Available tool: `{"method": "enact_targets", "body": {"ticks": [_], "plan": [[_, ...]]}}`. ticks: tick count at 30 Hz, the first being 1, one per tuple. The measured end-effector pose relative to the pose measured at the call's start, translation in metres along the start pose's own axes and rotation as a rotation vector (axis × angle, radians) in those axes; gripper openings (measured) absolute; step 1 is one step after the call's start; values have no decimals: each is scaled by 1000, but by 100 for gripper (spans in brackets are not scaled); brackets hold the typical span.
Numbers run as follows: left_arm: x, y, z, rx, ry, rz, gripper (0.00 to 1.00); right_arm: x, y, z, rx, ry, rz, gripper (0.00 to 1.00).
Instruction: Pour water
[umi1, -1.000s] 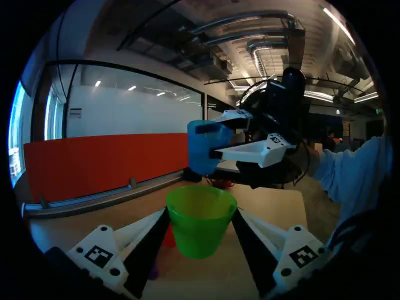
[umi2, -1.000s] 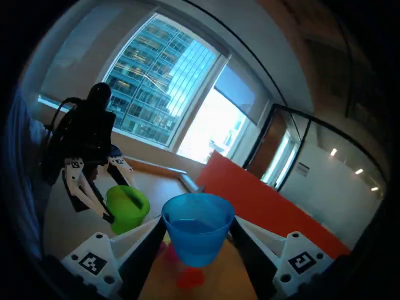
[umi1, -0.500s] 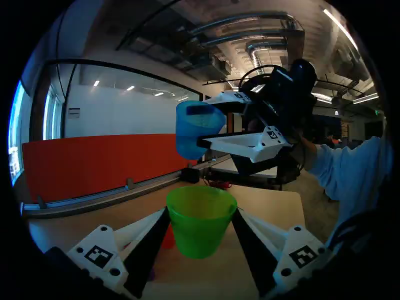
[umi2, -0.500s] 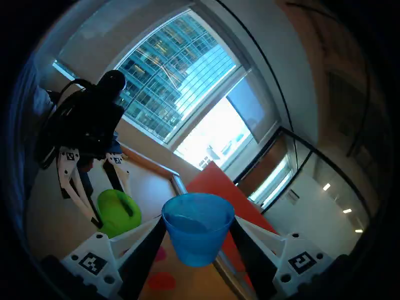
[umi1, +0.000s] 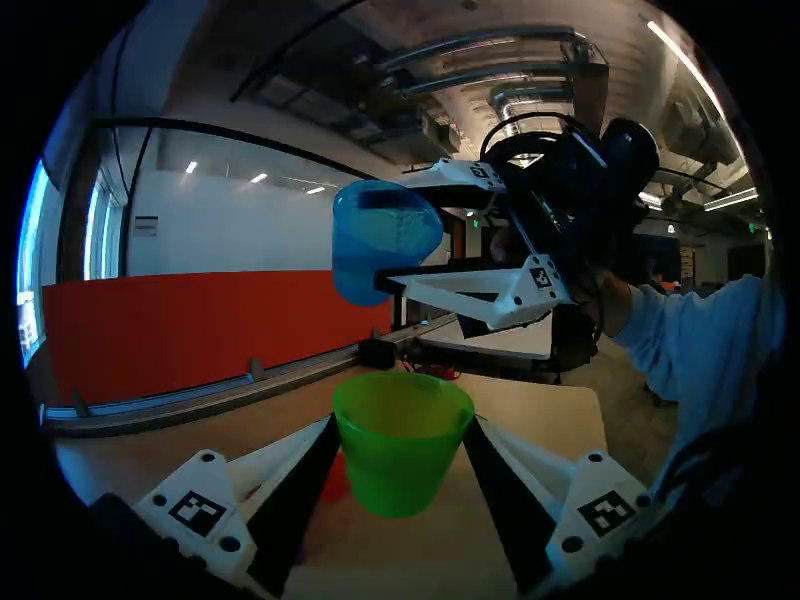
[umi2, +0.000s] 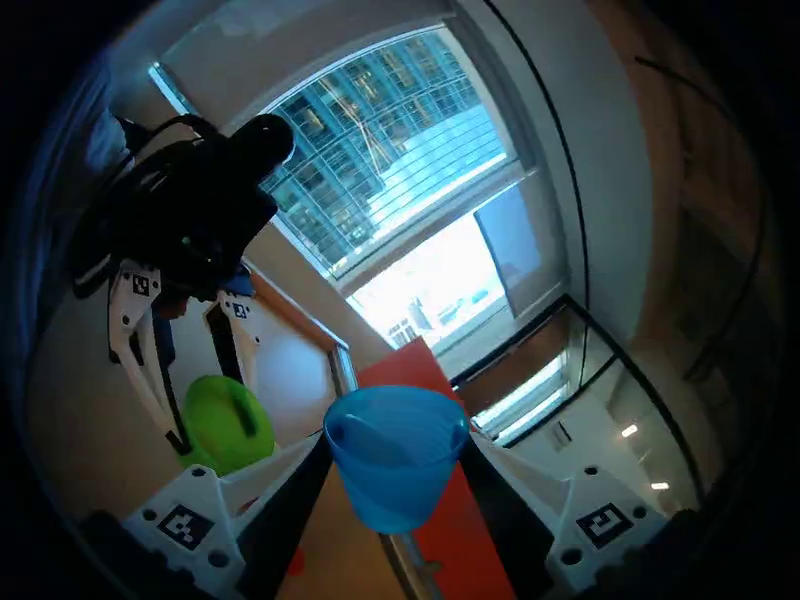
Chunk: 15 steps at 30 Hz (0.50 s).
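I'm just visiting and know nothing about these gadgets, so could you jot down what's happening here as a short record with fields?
Left gripper: shut on the green cup, upright over the table
Right gripper: shut on the blue cup, raised higher than the green cup, tilted
Water: inside the blue cup; no stream visible
Person: light blue sleeve behind the right gripper
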<state>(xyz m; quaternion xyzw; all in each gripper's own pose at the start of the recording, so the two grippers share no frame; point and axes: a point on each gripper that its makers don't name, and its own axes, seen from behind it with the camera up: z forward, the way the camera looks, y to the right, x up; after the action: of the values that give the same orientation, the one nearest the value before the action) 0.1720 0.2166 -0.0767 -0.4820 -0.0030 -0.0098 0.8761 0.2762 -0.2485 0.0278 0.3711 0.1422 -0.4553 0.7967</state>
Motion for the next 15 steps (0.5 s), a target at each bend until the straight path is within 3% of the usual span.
{"method": "enact_targets", "body": {"ticks": [15], "plan": [[2, 3, 4, -8, 5, 10, 86, -2, 16, 4, -34, -8, -143, 90]]}}
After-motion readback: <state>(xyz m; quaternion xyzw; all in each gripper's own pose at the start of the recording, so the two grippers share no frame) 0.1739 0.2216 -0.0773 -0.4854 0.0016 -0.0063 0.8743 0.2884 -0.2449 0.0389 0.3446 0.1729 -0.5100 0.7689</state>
